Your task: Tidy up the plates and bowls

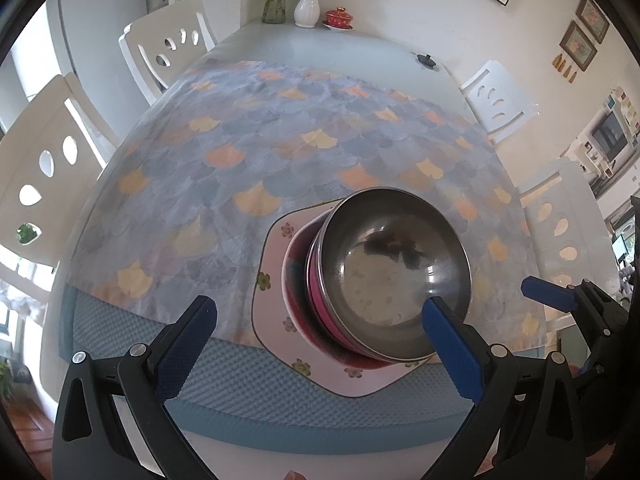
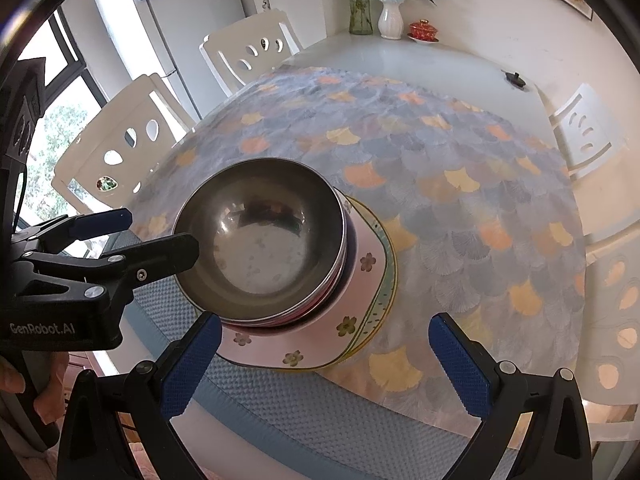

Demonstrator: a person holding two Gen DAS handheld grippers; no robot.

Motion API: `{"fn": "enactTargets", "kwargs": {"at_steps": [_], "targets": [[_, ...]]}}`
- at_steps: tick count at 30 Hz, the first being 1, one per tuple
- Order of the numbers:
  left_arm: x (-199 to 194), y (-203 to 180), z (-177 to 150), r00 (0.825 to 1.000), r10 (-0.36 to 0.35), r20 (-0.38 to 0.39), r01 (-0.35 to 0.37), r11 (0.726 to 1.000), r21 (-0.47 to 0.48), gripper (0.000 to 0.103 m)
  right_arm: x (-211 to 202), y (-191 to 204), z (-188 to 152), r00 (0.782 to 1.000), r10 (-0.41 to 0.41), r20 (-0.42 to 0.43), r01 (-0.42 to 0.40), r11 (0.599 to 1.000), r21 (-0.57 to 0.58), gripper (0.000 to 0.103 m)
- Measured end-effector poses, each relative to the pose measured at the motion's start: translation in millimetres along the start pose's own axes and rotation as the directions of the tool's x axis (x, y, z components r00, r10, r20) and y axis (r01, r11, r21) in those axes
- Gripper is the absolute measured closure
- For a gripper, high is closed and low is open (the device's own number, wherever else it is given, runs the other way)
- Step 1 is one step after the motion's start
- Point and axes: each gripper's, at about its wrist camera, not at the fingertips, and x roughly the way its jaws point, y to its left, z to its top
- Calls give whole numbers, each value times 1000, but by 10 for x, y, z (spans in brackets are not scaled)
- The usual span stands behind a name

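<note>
Stacking appears done: a round stainless-steel bowl sits nested on top of a pink-sided bowl, which rests in a white ceramic bowl, and the whole pile stands on a pale pink plate with small flower prints. That plate lies near the front edge of the desk, partly on a scale-patterned cloth in blue and orange and partly on a blue textured mat along the edge. Piling the dishes by size, widest at the bottom, keeps the stack steady and compact, which suits the tidying task.

The left hand-held gripper is spread wide, one blue pad overlapping the steel bowl's near rim in the left wrist view; contact cannot be told, and it clamps nothing. The right hand-held gripper is also spread wide, hovering before the plate's near side and holding nothing.

The steel bowl looks dull and smudged inside, with pale spots on its bottom and dark reflections.
</note>
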Motion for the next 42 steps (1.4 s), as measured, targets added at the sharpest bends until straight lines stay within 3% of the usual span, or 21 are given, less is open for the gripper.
{"fn": "enactTargets", "kwargs": {"at_steps": [42], "targets": [[41, -56, 43, 1000, 9, -7, -10, 1000, -16, 1, 21, -106, -19, 1000, 11, -11, -10, 1000, 19, 0]]}}
